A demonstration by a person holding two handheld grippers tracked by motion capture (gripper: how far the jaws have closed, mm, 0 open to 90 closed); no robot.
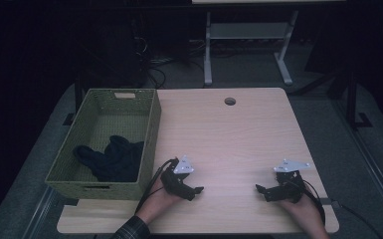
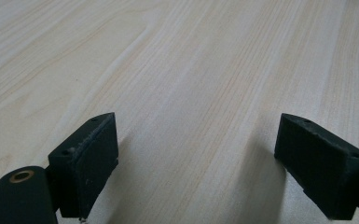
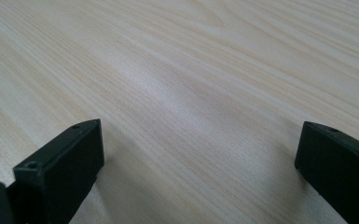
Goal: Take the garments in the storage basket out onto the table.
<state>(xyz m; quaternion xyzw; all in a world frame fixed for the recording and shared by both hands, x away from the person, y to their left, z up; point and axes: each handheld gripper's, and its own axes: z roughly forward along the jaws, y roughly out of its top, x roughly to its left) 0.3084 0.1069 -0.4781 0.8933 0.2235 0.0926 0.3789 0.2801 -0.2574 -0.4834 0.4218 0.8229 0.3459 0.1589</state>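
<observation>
Both idle on the desk point(image 1: 239, 134): left hand-held gripper point(image 1: 195, 190) and right hand-held gripper point(image 1: 259, 189) rest near the front edge, tips pointing at each other, well apart. Both gripper views show jaws spread wide with bare wood between them, nothing held. The dark cloth point(image 1: 112, 157) lies bunched in the near part of the green basket point(image 1: 151, 124), which sits at the desk's left edge. Cloth is just left of the left hand-held gripper, with the basket wall between them; well apart from the right one. My read: either a start or an end pose, with cloth in the basket. If it's to come out, the left one must lift over the wall, drop in and pinch a raised fold.
</observation>
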